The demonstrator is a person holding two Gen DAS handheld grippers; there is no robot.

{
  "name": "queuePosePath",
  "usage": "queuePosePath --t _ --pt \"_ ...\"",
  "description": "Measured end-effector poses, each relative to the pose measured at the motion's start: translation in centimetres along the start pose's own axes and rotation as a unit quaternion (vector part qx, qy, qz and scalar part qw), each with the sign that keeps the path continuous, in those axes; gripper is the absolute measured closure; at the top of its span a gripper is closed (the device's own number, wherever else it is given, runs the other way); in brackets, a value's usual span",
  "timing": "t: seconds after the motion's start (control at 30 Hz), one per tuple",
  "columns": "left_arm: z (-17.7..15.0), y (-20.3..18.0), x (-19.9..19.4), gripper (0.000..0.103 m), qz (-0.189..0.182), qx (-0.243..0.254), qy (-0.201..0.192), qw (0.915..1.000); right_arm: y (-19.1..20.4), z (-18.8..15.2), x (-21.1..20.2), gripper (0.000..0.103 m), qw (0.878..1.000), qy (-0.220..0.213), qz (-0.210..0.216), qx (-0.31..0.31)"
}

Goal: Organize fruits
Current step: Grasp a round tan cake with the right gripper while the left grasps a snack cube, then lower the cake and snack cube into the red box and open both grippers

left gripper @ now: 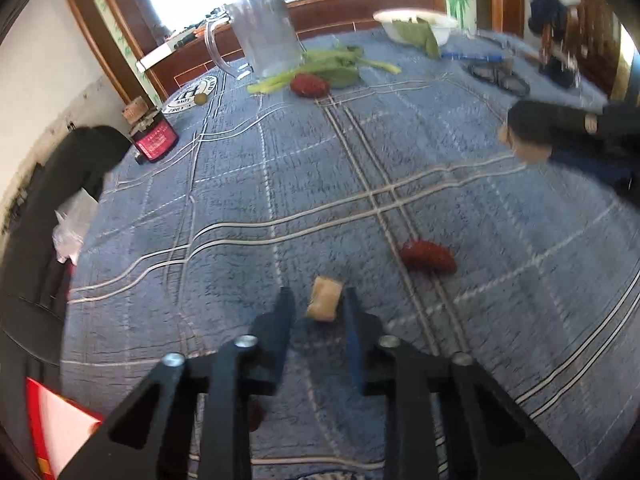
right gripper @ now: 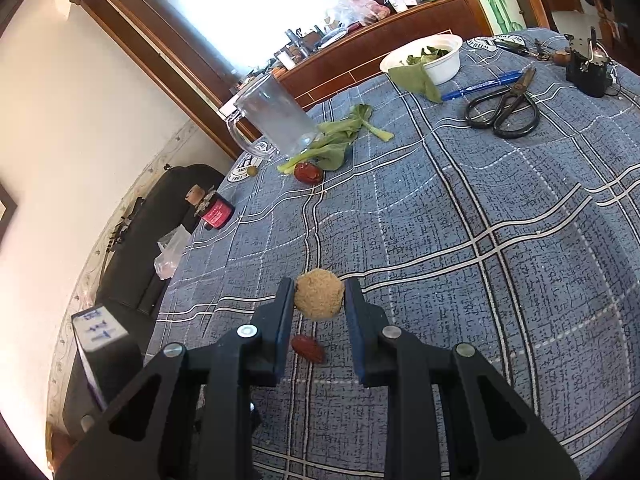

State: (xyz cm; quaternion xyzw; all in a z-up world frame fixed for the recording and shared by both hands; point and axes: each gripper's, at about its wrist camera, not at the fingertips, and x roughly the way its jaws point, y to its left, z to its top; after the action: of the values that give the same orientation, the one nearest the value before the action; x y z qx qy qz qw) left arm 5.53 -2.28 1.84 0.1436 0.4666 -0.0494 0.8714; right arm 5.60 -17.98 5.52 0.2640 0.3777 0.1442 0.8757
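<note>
The table [right gripper: 500, 240], under a blue plaid cloth, stretches ahead of both tongs. Far beyond them stand a clear glass mug [right gripper: 276, 120] and a white bowl [right gripper: 440, 66] of greens. The right tongs [right gripper: 319, 300] are closed on a tan round fruit [right gripper: 320, 295], with a red date [right gripper: 308, 349] below them. The left tongs [left gripper: 319, 304] sit partly open around a tan block [left gripper: 325, 299], touching only its right side; another red date [left gripper: 428, 258] lies just to their right.
</note>
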Motion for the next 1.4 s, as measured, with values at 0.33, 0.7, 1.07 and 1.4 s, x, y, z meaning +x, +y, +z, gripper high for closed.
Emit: queuePosePath --t 0.33,0.7,1.07,1.4 --pt "-1.1 1.5 -4.8 0.090 0.003 -0.043 -0.054 0.9976 1.2 -0.2 -0.9 0.075 0.999 -0.017 0.016 -0.024" --pt "-10.7 9.9 -14.1 0.090 0.068 -0.117 -0.108 0.9849 6.9 -3.6 -0.6 0.075 0.992 0.005 0.055 -0.113" --pt "-21.4 15.5 -16.4 0.090 0.126 -0.185 -0.080 0.9715 17.8 -12.3 0.0 0.075 0.954 0.081 0.116 -0.265" --pt "-24.4 17.5 -15.1 0.090 0.117 -0.213 -0.068 0.9678 24.8 -22.0 1.8 0.075 0.908 0.164 0.136 -0.360"
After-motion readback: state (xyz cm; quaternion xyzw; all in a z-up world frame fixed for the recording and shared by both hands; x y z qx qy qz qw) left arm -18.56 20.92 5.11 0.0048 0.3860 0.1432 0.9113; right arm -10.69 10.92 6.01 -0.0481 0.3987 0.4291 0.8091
